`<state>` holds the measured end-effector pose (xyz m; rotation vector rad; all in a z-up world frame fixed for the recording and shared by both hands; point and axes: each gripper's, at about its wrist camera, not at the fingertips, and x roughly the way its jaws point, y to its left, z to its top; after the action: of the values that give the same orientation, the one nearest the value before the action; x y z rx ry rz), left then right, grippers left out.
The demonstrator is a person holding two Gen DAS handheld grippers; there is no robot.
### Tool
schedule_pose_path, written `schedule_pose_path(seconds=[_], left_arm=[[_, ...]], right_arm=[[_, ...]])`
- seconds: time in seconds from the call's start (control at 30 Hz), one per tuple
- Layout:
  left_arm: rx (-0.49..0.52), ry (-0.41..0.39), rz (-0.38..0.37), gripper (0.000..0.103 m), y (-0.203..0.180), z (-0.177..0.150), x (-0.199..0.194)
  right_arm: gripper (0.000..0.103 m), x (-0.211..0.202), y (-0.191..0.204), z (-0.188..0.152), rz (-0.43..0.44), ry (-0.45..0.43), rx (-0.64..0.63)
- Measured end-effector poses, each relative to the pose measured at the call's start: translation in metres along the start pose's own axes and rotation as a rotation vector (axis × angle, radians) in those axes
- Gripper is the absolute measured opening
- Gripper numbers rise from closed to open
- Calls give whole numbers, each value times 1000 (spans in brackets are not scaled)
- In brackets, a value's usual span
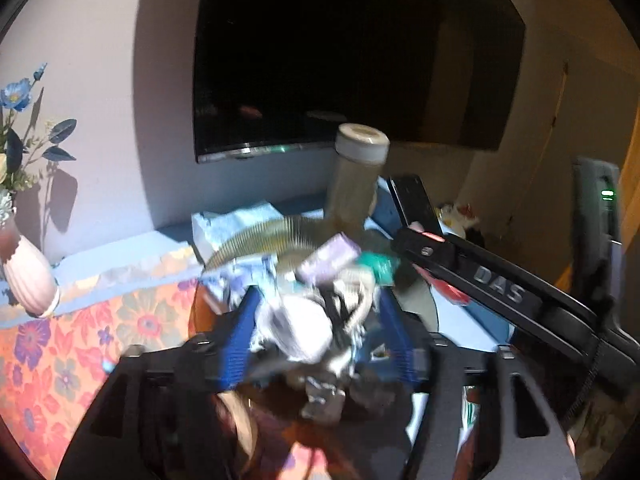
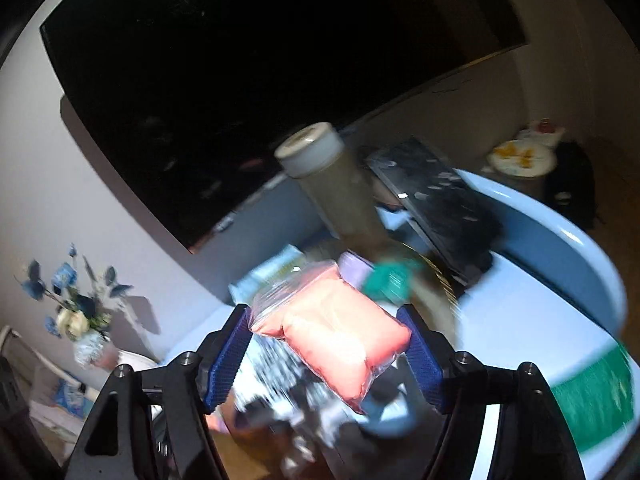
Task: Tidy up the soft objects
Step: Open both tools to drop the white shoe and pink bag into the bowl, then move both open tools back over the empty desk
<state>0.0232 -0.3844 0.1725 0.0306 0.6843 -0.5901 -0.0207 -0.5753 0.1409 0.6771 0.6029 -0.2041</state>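
While both views are smeared by motion blur, the main facts read OK. Left gripper (image 1: 316, 320): blue pads (image 1: 245, 332) sit on either side of a white-and-dark soft bundle (image 1: 308, 328), pressed against it, so clamped on it; bundle is too blurred to tell exactly what it is (cloth or crinkly wrap, can't say). Right gripper (image 2: 328, 344): blue pads (image 2: 230, 354) pinch a pink soft pack in clear plastic (image 2: 340, 336) from both sides, pack tilted, its lower end hanging toward the cam. Just beyond both grippers lies a heap: lilac packet (image 1: 328, 258), teal packet (image 1: 380, 266), bluish crinkled wrapper (image 1: 240, 276), all on or beside a round ribbed basket rim (image 1: 256, 236). Tall jar w/ white lid (image 1: 358, 176) stands upright behind the heap; dark flat device (image 2: 432, 196) leans just right of it. Surface is a pale blue table (image 2: 520, 308); floral orange cloth (image 1: 80, 344) covers its left part in left-wrist view. Pink ribbed vase w/ blue flowers (image 1: 30, 276) at far left, near the wall. Big dark TV screen (image 1: 352, 52) on the wall behind. In left-wrist view the right tool's black body (image 1: 496, 288) crosses at right.
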Motion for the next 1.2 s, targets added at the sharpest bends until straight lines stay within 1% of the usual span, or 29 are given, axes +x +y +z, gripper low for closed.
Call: schedule_pose_path(seconds=[0.03,0.1,0.17,0.23,0.33,0.47,0.57,0.63,0.7,0.73,0.77,0.83,1.03,1.2], left_arm=[[-9,-11,5,87,3,3,2],[-16,-42,3,87,8,8,2],[-16,-44,-2,87,11,11,2],[-16,-47,-21,87,14,7,-1],[-1,-55,-6,87,12,0,-9],[21,-65,5,87,12,-8,-26],[16,-68,15,87,19,-12,-42],[11,-84,23,87,25,-18,-59],[6,-99,50,87,31,-26,-74],[1,-103,66,87,35,-31,-82],[-4,-106,81,87,40,-36,-88],[-15,-106,115,87,49,-48,-101],[-52,-109,201,87,86,-78,-133],[-94,-108,248,87,118,-96,-153]], right_arm=[[75,12,0,8,8,26,-10],[75,26,-2,17,-6,71,-7],[75,30,-6,18,3,85,-4],[78,25,-10,12,-7,75,-5],[81,16,-16,2,-18,75,-3],[89,6,-15,-6,-19,73,-19],[89,-5,-9,-9,-29,79,-39],[89,-17,-5,-14,-9,71,-35],[92,-29,1,-24,-11,64,-49],[97,-35,5,-32,-17,60,-59],[99,-40,8,-40,-18,57,-68],[99,-45,15,-57,-17,67,-86],[99,-48,48,-117,-56,116,-192],[99,-40,83,-160,-23,179,-263]])
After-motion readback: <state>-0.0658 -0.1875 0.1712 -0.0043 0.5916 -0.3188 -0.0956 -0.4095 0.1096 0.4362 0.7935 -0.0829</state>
